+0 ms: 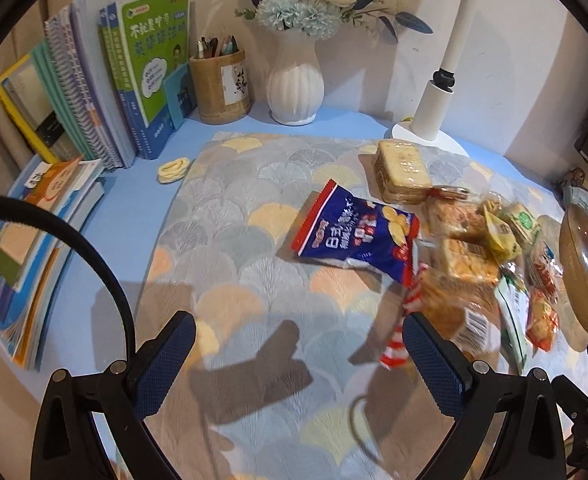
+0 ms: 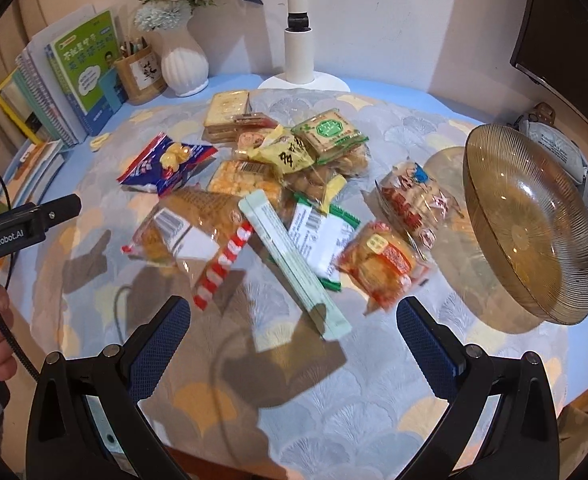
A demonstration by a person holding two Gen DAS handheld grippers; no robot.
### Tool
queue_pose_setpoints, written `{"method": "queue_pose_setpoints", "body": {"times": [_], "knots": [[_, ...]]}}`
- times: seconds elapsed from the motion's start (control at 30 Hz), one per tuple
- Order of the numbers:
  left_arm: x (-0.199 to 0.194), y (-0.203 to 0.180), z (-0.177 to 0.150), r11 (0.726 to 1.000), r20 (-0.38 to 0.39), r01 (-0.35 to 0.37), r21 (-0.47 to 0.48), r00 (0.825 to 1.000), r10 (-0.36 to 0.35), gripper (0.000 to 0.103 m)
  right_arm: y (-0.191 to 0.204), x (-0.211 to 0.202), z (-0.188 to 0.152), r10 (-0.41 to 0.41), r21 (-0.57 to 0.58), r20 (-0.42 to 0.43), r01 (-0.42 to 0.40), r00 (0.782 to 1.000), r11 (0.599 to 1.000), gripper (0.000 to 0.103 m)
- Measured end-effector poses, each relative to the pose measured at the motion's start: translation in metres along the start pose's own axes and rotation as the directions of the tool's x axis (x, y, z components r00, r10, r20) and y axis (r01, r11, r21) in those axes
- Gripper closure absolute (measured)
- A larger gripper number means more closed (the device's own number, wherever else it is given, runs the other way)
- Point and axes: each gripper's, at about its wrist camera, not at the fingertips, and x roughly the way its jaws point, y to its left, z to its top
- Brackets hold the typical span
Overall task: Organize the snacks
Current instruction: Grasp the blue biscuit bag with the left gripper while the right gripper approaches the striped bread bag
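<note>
Heads-up: both grippers, left (image 1: 300,364) and right (image 2: 294,346), have fingers spread, empty; bowl (image 2: 534,224) sits tilted, could tip; snacks (image 2: 277,200) overlap, may drag.

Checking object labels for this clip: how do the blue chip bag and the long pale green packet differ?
The blue chip bag is dark blue with red edges and puffy; the pale green packet is a plain, flat, narrow strip. The bag lies apart at the pile's left edge, near the books, while the packet lies diagonally on top of other snacks, nearer the right gripper. Both are sealed and rest on the patterned cloth.
</note>
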Motion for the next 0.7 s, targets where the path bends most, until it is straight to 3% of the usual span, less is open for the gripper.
{"method": "queue_pose_setpoints", "body": {"times": [0.4,0.7], "knots": [[0.041,-0.023,0.039,0.991,-0.032,0.116,0.071,0.993,-0.114,0.001,0.004,0.004,0.002,-0.092,0.037,-0.018,0.093,0.996,0.995,0.000],[0.043,-0.025,0.038,0.992,-0.042,0.113,0.058,0.993,-0.110,0.001,0.009,0.012,0.018,-0.078,-0.010,-0.013,0.078,0.997,0.997,0.000]]}}
